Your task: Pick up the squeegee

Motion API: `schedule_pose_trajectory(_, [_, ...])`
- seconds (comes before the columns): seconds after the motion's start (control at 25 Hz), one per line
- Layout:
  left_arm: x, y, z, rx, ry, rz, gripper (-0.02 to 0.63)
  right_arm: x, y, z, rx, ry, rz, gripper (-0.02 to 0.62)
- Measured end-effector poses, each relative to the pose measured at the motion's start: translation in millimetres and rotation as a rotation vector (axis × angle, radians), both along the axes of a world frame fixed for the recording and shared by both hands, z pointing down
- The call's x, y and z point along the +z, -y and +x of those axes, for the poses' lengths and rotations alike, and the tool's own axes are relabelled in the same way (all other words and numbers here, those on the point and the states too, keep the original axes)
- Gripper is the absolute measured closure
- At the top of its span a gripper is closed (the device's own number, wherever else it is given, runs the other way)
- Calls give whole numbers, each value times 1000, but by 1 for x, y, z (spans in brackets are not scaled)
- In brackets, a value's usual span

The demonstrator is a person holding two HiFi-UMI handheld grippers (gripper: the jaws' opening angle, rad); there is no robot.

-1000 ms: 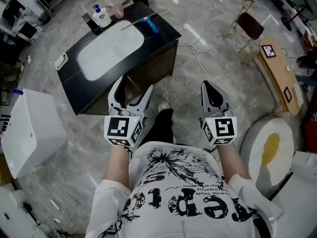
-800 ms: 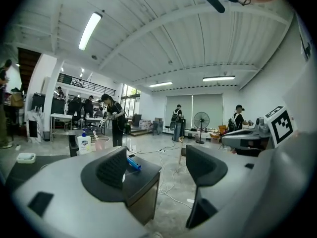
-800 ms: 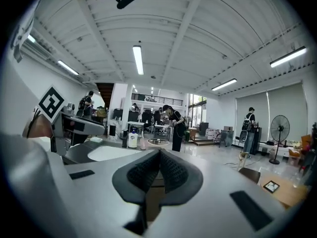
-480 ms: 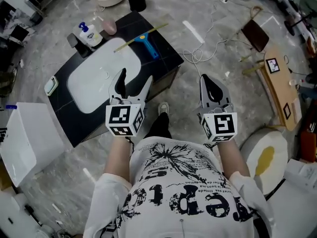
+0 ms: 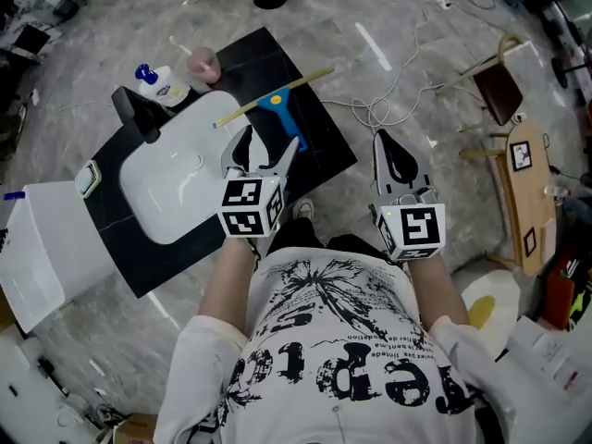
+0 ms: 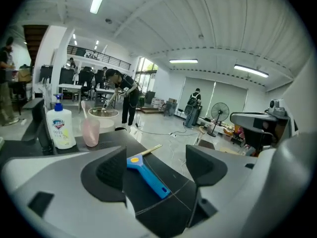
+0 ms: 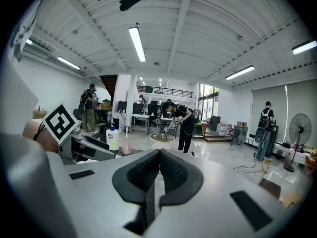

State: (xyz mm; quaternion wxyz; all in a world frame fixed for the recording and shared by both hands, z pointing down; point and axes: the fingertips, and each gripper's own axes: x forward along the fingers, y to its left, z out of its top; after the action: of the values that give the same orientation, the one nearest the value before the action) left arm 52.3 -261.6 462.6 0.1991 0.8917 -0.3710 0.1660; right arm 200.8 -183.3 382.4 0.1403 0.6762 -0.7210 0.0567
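The squeegee (image 5: 276,111) is seen lying flat on the black desk (image 5: 326,148), just beyond the white sink (image 5: 176,188) that is set into the desk top. Its blue handle is pointed toward the person, and its long pale blade is laid across the desk's far corner. The left gripper (image 5: 268,146) is held over the desk's near edge, just short of the handle and not touching it. In the left gripper view, the jaws of the left gripper (image 6: 156,157) are shown spread apart with nothing gripped, and the squeegee (image 6: 148,175) is framed in the gap between them, farther ahead on the desk. A soap bottle (image 6: 60,128) and a pink cup (image 6: 91,132) are seen standing side by side at the desk's far left. The right gripper (image 5: 395,155) is held beside the desk, over the floor, well apart from the squeegee. In the right gripper view, its jaws are pressed together with nothing held between them.
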Motion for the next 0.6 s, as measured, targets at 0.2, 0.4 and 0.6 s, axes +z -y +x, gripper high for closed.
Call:
schedule_pose_trajectory(0.2, [53,29,23,-79,24,-162,245,23,49,21,-58,22,-32,580])
schedule_pose_trajectory(0.4, [104,52,38,-234,55,-301,245,41,95,41,-191,39,-67,580])
schedule_pose_trajectory(0.6, [143,71,42,-407,135,-384,245,60,132,60,-336,60,-103,580])
